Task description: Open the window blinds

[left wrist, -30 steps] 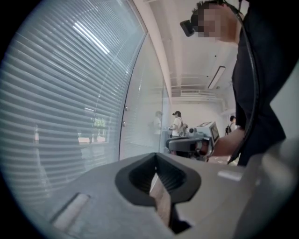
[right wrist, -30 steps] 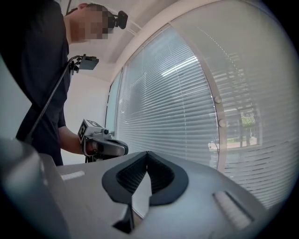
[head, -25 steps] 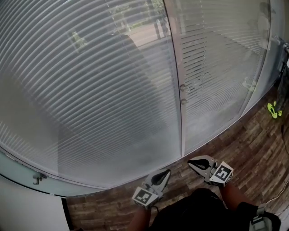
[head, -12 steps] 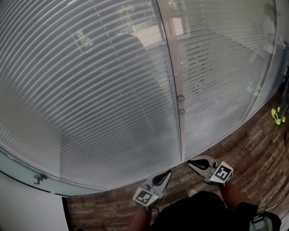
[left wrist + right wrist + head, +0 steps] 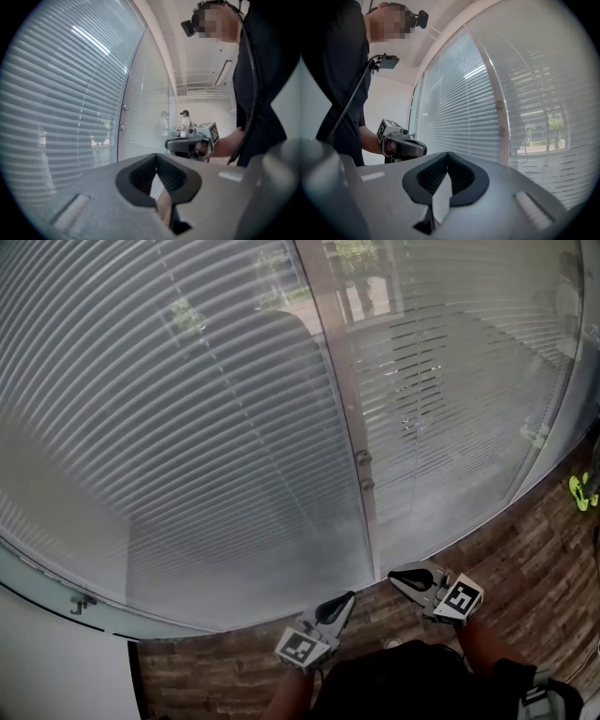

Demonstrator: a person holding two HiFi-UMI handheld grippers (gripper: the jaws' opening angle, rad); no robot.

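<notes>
Window blinds (image 5: 187,446) — lowered across both panes ahead of the person. The left hand-held gripper (image 5: 347,598) and right hand-held gripper (image 5: 396,577) are held low, jaws pressed together on nothing. Advisable: spread one before reaching the knobs (image 5: 364,458) on the mullion — likely the control.
</notes>
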